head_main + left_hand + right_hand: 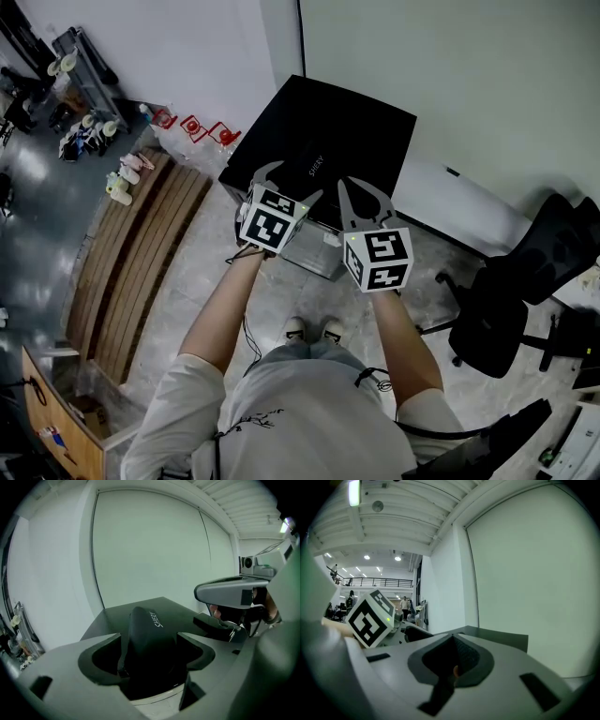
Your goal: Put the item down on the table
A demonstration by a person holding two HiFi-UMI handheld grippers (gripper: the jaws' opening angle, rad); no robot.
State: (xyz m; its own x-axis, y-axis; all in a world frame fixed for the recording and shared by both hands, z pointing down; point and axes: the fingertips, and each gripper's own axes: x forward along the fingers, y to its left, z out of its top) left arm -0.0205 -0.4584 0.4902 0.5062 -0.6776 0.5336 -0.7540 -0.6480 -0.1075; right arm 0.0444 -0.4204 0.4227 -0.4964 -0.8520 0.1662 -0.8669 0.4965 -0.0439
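Observation:
A black case (147, 639) printed with light letters lies on the black table top (187, 609), pointing away from me. My left gripper (149, 657) straddles its near end with the jaws spread wide. I see no pad pressing on it. From the head view the case (315, 169) is hard to tell from the black table (375, 122), and the left gripper (296, 182) sits over the table's near edge. My right gripper (364, 192) hovers just to the right. Its jaws (452, 644) meet with nothing between them.
A pale wall stands right behind the table. A metal box (314, 248) sits below the table's front edge. A black office chair (525, 281) and a low white unit (459, 206) are at the right. Wooden boards (141, 253) and bottles (122, 183) lie at the left.

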